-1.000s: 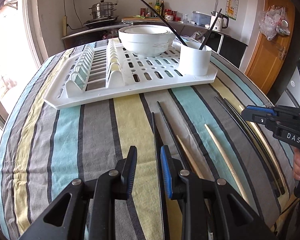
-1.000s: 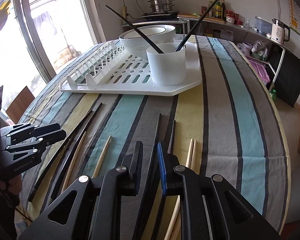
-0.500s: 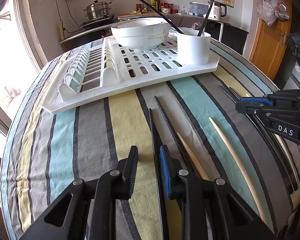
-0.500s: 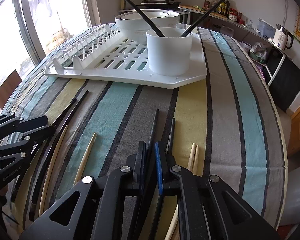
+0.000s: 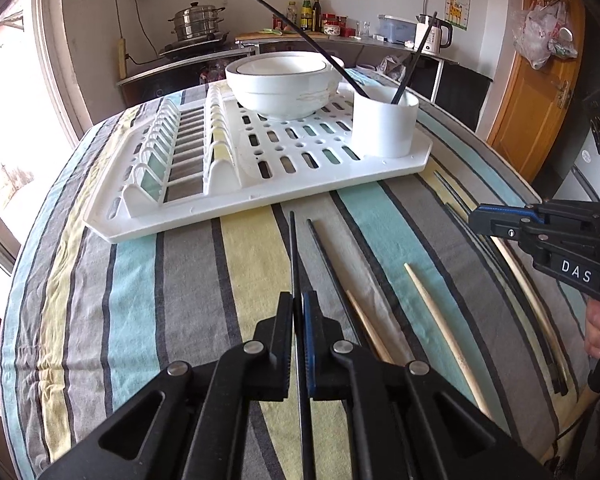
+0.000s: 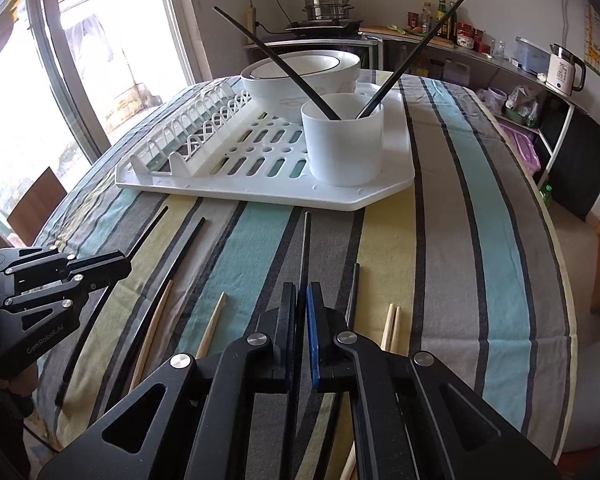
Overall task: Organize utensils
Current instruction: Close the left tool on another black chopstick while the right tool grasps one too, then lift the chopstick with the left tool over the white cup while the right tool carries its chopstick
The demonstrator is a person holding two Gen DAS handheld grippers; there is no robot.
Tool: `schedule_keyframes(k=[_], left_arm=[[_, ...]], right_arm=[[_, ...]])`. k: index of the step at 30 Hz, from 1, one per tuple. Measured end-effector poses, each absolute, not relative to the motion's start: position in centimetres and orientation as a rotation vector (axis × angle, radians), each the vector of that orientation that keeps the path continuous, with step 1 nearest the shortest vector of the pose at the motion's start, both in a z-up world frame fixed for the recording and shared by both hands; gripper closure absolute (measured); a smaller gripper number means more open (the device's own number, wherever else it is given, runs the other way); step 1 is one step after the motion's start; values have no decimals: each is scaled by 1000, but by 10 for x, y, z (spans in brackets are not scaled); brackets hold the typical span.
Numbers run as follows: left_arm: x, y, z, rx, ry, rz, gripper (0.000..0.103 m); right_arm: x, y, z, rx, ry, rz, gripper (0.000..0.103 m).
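Note:
My left gripper (image 5: 298,300) has its jaws closing, and the pads now press on a black chopstick (image 5: 292,248) that points toward the rack. My right gripper (image 6: 302,292) is shut on another black chopstick (image 6: 305,248). Each gripper shows in the other's view: the right gripper (image 5: 478,222) at the right edge, the left gripper (image 6: 124,262) at the left edge. More black chopsticks (image 5: 328,264) and wooden chopsticks (image 5: 440,328) lie loose on the striped cloth. A white cup (image 6: 342,148) on the rack holds two black chopsticks.
A white dish rack (image 5: 180,216) lies across the far half of the table with a stack of white bowls (image 5: 284,88) on it. A wooden pair (image 6: 392,328) and a black stick (image 6: 354,292) lie just right of my right gripper. The table edge drops off at the right.
Both grippers stood open over their black chopsticks a second ago. The right one closed first, then the left. Both views have drawn back a little from the table.

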State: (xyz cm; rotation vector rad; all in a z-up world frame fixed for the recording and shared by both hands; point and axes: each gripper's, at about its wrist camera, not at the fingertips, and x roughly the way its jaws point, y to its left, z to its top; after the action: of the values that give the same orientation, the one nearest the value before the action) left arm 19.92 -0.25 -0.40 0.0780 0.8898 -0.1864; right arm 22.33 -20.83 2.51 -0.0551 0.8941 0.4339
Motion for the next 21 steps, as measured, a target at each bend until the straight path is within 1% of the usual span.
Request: schedule_keyframes(k=[13, 21], left_arm=[[169, 21, 74, 10, 703, -173, 98], [142, 31, 100, -39, 619, -174, 98]], right_arm=[[190, -225, 105, 18, 678, 457, 98], [165, -236, 121, 53, 597, 467, 98]])
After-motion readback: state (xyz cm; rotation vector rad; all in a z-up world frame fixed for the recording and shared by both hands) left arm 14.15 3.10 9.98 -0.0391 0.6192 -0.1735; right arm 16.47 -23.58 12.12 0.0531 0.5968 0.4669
